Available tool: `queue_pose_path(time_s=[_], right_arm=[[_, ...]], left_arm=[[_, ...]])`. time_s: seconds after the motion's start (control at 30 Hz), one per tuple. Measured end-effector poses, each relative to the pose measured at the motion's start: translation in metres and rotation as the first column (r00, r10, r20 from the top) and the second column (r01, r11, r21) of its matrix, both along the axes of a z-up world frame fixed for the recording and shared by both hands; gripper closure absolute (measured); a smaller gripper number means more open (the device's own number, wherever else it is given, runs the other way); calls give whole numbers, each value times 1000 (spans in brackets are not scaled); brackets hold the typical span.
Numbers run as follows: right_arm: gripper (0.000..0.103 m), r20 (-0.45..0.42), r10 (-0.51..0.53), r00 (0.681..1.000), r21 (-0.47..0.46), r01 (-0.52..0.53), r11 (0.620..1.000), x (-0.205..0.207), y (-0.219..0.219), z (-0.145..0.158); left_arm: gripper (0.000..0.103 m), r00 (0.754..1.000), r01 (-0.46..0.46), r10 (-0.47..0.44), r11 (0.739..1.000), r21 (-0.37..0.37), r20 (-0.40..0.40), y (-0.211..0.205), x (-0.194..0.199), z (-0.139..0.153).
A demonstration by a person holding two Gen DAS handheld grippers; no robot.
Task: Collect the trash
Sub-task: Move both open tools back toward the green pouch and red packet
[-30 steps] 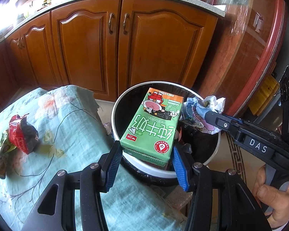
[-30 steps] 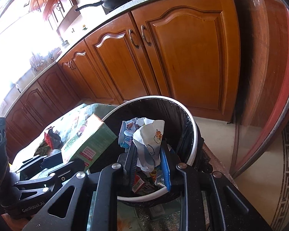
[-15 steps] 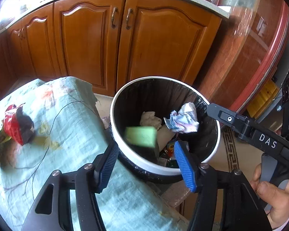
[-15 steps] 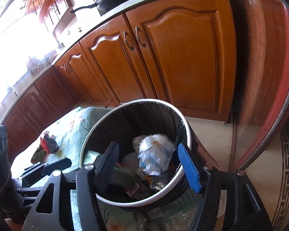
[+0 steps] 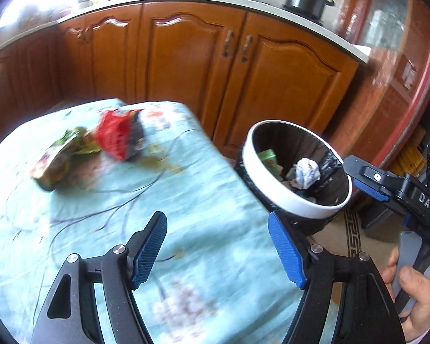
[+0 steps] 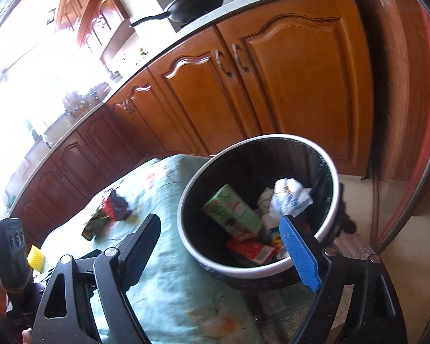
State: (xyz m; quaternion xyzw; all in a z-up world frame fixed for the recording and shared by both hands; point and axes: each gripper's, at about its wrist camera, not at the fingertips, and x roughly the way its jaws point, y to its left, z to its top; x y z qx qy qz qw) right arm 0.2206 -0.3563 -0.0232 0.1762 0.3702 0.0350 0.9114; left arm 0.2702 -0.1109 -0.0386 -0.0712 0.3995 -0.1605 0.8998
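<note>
Both gripper jaws wide, angled downward

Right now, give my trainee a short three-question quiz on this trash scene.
1. True or false: the green carton lies inside the bin.
2. Which wrapper sits nearer the bin: A, the red wrapper, or B, the green wrapper?
3. Fill in: the left tool holds ____.

Key: 1 true. 2 A. 3 nothing; its jaws have just been opening, empty above the tablecloth.
</note>
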Motion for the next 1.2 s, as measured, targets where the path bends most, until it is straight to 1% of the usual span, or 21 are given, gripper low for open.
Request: queue_pose_path(time_s=[0.1, 0.3, 0.67, 0.8, 0.87, 1.03, 1.2], right_arm=[[15, 4, 40, 999, 10, -40, 999, -3, 20, 1], [14, -3, 116, 993, 8, -116, 993, -1, 59, -1], [14, -61, 236, 970, 9, -236, 972, 14, 123, -20], [14, -73, 271, 960, 0, -272, 962, 24, 141, -26], [14, -79, 283, 956, 0, -283, 959, 30, 145, -28], [14, -97, 306, 947, 3, -307, 952, 52, 158, -30], [14, -100, 323, 941, 7, -324, 946, 76, 166, -32]], left_arm=[[30, 999, -47, 47, 999, -19, -8, 23, -12, 0], [30, 992, -124, 123, 992, -32, -27, 61, -30, -3], [30, 977, -208, 206, 978, -36, -49, 111, -33, -7], [30, 971, -235, 233, 971, -34, -51, 127, -26, -8], [30, 968, -245, 244, 969, -21, -51, 132, -20, -8], [30, 963, -265, 264, 964, -15, -54, 144, 2, -7], [29, 963, -263, 262, 965, 1, -53, 151, 32, -6]])
